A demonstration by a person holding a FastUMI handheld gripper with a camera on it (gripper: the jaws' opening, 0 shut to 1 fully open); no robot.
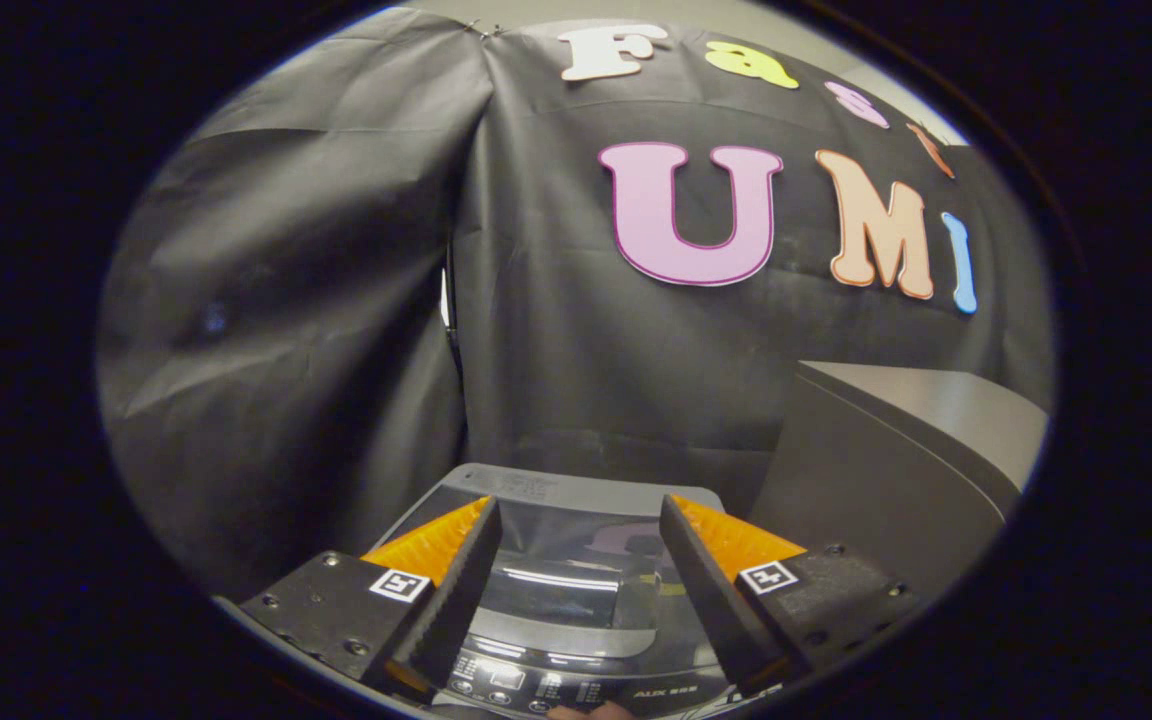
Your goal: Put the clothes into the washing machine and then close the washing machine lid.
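A small grey top-loading washing machine (576, 490) stands below and just ahead of my fingers, against the black booth wall. Its glossy dark lid (571, 580) lies flat and reflects light, so it looks down. A control panel (561, 685) with small buttons runs along the machine's near edge. My gripper (576, 520) hovers above the lid with its jaws wide apart and nothing between them. I see no clothes in this view.
A grey box-shaped cabinet (896, 470) stands right beside the washer, taller than it. Black cloth wall (316, 300) hangs close behind and to the left of the machine. A fingertip (591, 711) shows below the control panel.
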